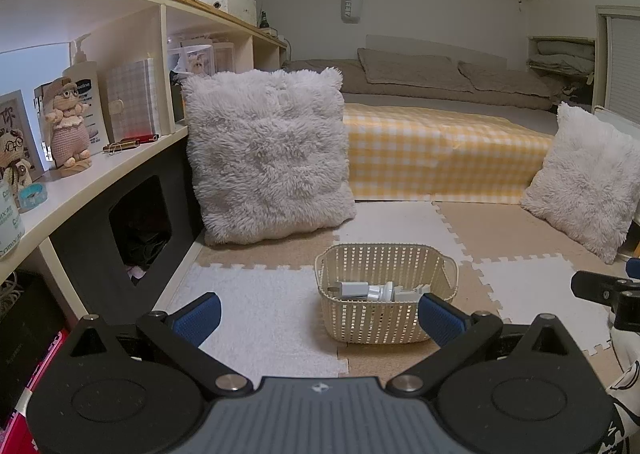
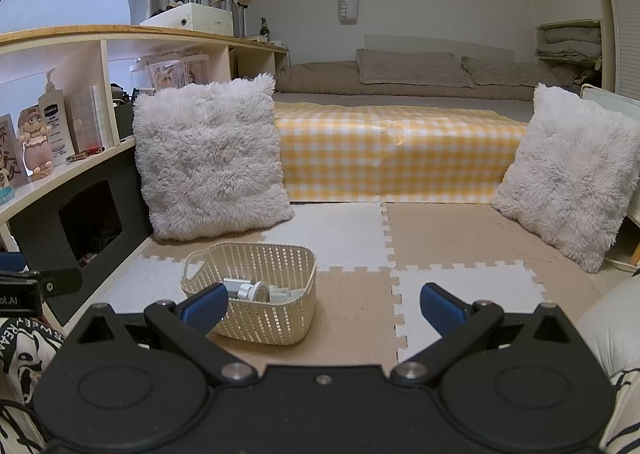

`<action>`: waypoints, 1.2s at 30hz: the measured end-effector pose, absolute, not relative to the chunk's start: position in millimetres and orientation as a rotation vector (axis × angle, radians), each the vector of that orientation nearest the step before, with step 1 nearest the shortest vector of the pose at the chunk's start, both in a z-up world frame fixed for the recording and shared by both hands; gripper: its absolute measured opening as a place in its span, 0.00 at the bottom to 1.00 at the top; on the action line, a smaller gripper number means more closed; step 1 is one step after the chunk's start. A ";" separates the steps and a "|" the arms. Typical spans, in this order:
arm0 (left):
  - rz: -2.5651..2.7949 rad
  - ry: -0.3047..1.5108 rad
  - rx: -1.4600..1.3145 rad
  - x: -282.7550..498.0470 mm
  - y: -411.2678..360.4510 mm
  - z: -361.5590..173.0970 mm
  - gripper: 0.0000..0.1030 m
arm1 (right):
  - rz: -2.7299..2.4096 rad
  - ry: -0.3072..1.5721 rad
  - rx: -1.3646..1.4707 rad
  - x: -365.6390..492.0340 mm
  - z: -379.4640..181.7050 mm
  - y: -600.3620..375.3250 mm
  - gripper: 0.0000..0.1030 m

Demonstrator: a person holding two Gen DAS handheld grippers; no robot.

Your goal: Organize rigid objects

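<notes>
Two tools, left (image 1: 318, 318) and right (image 2: 322, 308), hover spread apart and empty just short of the basket (image 1: 386, 294).

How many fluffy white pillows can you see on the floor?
2. One fluffy pillow leans by the shelf on the left, behind the basket. The other fluffy pillow leans on the right, past the checkered bed cover. None seem hidden, though the edges are cut off.
</notes>
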State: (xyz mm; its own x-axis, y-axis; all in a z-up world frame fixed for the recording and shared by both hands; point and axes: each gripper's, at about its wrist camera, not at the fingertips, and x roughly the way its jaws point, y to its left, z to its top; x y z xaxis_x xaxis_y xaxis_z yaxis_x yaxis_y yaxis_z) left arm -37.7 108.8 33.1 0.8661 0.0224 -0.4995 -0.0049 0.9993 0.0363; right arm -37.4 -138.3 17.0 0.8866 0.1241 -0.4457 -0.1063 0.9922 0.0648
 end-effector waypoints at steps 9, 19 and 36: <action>0.015 0.523 0.036 -37.7 108.9 33.0 1.00 | 0.118 0.466 0.036 -37.7 16.2 -138.4 1.00; 0.014 0.524 0.035 -37.7 108.9 33.0 1.00 | 0.118 0.466 0.035 -38.2 15.9 -139.0 1.00; 0.015 0.523 0.036 -37.9 108.3 32.5 1.00 | 0.119 0.465 0.035 -38.2 16.3 -139.9 1.00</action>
State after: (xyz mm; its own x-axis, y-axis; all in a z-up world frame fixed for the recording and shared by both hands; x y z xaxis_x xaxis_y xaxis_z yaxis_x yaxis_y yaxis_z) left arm -37.9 108.3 32.5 0.8663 0.0233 -0.4990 -0.0048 0.9993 0.0383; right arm -38.2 -139.9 16.3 0.8869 0.1221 -0.4456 -0.1063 0.9925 0.0604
